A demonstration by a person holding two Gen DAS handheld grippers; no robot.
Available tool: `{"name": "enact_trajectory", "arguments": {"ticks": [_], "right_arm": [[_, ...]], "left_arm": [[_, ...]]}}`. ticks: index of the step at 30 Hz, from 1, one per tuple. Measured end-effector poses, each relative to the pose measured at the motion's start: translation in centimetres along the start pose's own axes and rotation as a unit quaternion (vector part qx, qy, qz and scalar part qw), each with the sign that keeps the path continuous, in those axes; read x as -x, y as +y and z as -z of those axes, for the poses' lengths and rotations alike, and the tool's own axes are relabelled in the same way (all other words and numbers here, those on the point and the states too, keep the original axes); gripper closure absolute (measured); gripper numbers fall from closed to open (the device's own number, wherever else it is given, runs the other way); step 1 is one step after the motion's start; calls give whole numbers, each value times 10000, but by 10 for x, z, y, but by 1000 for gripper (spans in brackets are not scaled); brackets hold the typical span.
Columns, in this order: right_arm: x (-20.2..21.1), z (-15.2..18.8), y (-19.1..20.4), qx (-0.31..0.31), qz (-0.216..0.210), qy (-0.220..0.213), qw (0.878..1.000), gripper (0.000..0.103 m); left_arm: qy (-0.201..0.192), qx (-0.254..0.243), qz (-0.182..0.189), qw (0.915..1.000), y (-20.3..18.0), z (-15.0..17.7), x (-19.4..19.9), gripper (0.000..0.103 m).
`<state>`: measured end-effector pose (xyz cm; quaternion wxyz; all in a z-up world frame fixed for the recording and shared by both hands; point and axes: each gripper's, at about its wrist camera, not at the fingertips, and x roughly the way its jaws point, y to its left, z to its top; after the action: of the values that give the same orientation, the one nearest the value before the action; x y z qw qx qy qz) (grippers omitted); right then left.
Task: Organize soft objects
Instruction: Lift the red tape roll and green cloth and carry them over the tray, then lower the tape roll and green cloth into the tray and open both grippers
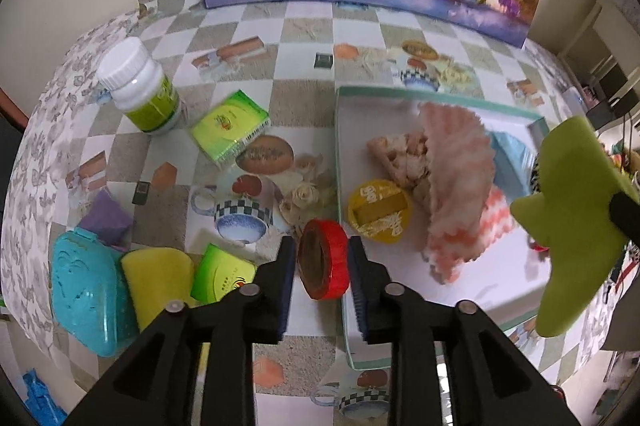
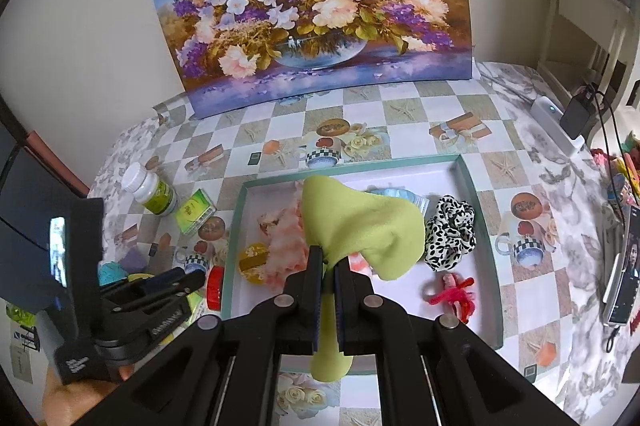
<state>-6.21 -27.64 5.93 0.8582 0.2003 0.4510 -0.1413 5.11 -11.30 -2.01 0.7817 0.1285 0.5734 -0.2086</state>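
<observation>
Both hand-held grippers hold something at the green-rimmed tray on the checkered tabletop.

The left hand-held gripper (image 1: 322,260) has its jaws closed partway around a red round tin (image 1: 324,259), held on edge with one blue pad (image 1: 285,278) against each flat face, right at the left rim of the tray (image 1: 440,97). The right hand-held gripper (image 2: 327,276) has its jaws nearly together, pinching a lime-green soft cloth (image 2: 360,226) that bulges up beyond the fingertips and hangs down below them, above the middle of the tray. Inside the tray lie a pink fluffy cloth (image 1: 456,178), a yellow round tin (image 1: 378,210), a black-and-white spotted scrunchie (image 2: 450,232) and a red fuzzy piece (image 2: 454,292). Left of the tray, on the tabletop (image 1: 304,38), stand a white-capped bottle (image 1: 138,86) and a green packet (image 1: 230,124).
</observation>
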Motion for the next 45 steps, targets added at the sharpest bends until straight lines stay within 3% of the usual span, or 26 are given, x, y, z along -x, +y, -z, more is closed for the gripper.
{"name": "enact_trajectory", "arguments": {"ticks": [12, 16, 24, 30, 35, 39, 41, 42, 43, 45], "right_arm": [[-5, 0, -2, -15, 7, 62, 10000, 98], [-5, 0, -2, -14, 8, 60, 10000, 97], [-8, 1, -5, -57, 24, 97, 9999, 97], [-16, 2, -14, -105, 286, 265, 9992, 97], [-30, 5, -20, -149, 391, 562, 9975, 95], [-36, 7, -24, -194, 454, 677, 9965, 94], [-39, 7, -26, -245, 471, 733, 9959, 94], [-39, 8, -27, -259, 491, 749, 9956, 94], [-40, 8, -28, -268, 509, 757, 9955, 89], [-39, 8, -29, -292, 546, 749, 9953, 72]], "left_arm": [[373, -54, -14, 9993, -6, 3, -32, 74], [472, 148, 275, 9984, 0, 3, -35, 85], [138, 292, 387, 9987, 7, -3, -9, 85], [-213, 77, 663, 9975, -6, -3, 20, 85], [-85, -165, 980, 9950, -26, 1, 22, 85], [117, -326, 1022, 9942, -39, 5, 14, 85], [251, -314, 1089, 9932, -42, 6, 9, 82], [306, -287, 1124, 9928, -42, 7, 7, 75], [335, -249, 1125, 9928, -42, 7, 6, 65], [311, -208, 1069, 9936, -40, 7, 6, 60]]}}
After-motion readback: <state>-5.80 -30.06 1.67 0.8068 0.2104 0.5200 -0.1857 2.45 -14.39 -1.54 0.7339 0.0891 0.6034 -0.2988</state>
